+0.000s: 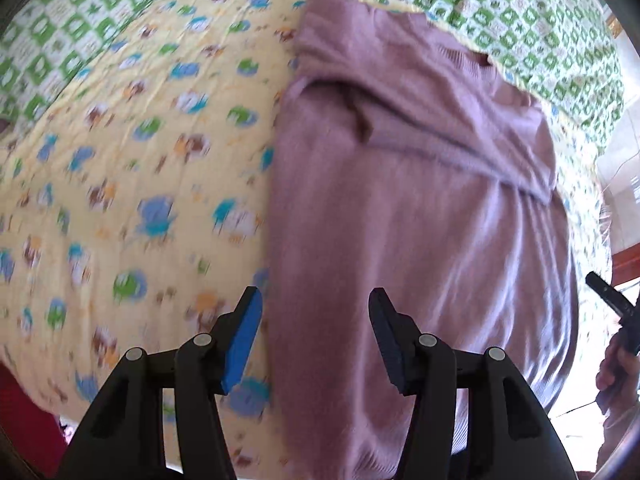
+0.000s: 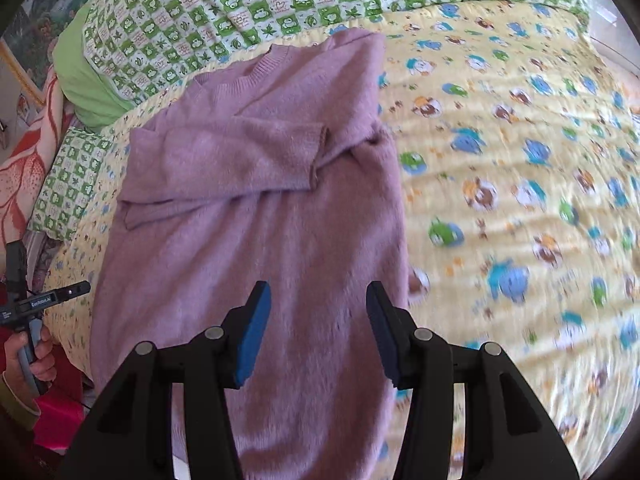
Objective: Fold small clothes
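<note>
With both sleeves already laid across its chest, the mauve knitted sweater (image 2: pixel 256 216) lies flat on the yellow cartoon-print quilt (image 2: pixel 520 168) of the bed, its long axis running straight away from you: collar far, near the green checked blanket (image 2: pixel 240 4), hem close under your hands. Your right gripper (image 2: pixel 318 320) hovers above the lower body of the sweater, fingers spread wide and empty, with the garment's right-hand edge just beside the outer finger. Your left gripper (image 1: pixel 316 336) is likewise wide and holding nothing; it straddles the sweater's left edge, one finger over the quilt, the other over knit. Both hands sit about equally near the hem, so the next fold likely means pinching the hem corners and carrying them away toward the collar. Motion blur hides finer detail.
</note>
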`<state>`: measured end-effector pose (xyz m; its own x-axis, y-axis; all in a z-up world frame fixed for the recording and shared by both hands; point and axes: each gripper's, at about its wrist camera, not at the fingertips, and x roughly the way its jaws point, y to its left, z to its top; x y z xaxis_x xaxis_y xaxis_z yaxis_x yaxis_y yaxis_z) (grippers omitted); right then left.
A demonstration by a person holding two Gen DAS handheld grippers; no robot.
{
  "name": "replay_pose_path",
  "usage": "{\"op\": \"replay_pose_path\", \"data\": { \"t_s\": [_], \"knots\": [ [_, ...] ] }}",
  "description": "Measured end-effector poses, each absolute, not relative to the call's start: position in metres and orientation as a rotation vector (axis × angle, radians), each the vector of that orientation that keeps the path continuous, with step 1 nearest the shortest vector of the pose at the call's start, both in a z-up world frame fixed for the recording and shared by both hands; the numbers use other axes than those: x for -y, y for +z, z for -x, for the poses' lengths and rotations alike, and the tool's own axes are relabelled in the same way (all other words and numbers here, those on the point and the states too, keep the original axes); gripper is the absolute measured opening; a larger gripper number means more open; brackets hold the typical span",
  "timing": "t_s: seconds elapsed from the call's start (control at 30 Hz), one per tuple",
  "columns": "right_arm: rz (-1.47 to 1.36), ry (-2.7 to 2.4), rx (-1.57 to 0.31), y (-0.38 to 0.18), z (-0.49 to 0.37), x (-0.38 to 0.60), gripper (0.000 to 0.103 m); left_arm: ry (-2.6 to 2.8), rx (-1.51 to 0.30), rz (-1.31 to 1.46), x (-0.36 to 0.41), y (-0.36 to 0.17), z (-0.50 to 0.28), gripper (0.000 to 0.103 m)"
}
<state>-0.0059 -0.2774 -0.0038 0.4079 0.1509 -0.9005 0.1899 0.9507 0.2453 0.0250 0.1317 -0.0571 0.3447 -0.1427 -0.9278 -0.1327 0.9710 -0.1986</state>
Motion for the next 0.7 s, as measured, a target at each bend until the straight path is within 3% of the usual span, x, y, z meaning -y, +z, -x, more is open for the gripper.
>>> {"op": "replay_pose_path", "data": {
  "t_s": [0.7],
  "knots": [
    [-0.368, -0.099, -1.196, -0.013, 0.121, 0.262, 0.054, -0.109, -1.306, 0.317, -0.142, -0.084, 0.078, 0.06]
  ]
}}
